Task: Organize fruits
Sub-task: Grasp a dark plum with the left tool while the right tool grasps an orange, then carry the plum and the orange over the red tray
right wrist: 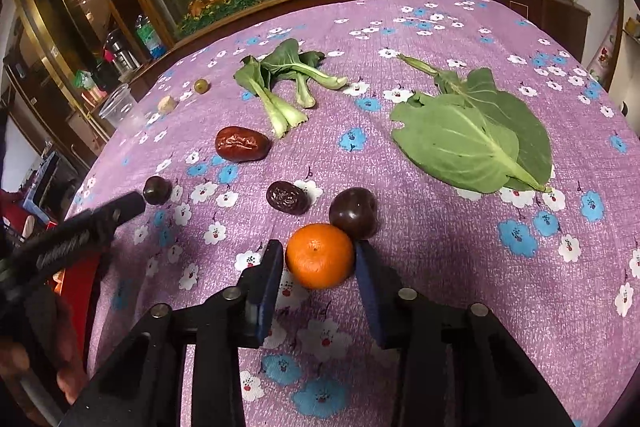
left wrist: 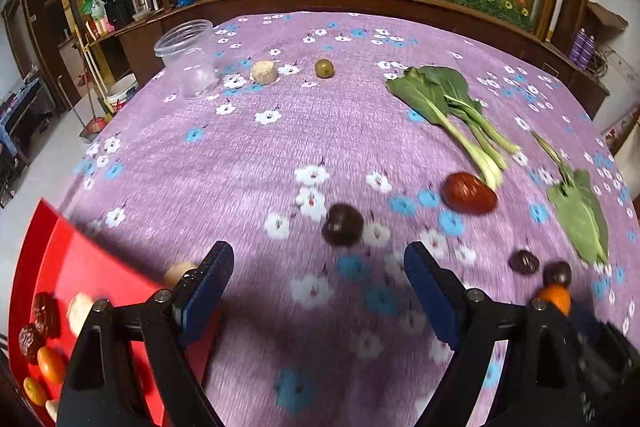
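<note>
My right gripper [right wrist: 320,259] is shut on a small orange [right wrist: 320,255], just above the purple flowered cloth. A dark plum [right wrist: 354,213] touches the orange behind it. A dark wrinkled date [right wrist: 287,197], a red date [right wrist: 241,143] and a small dark fruit [right wrist: 157,190] lie further left. My left gripper [left wrist: 318,267] is open and empty over the cloth, with a dark plum [left wrist: 343,225] just ahead of it and the red date [left wrist: 469,193] to the right. A red tray [left wrist: 72,267] at its left holds dates, small orange fruits and pale pieces.
A clear plastic cup [left wrist: 191,57], a pale cork-like piece [left wrist: 264,71] and a green fruit [left wrist: 324,67] stand at the far side. Bok choy [left wrist: 452,107] and a large leaf [right wrist: 476,135] lie on the cloth. A wooden cabinet with a glass plant display runs behind the table.
</note>
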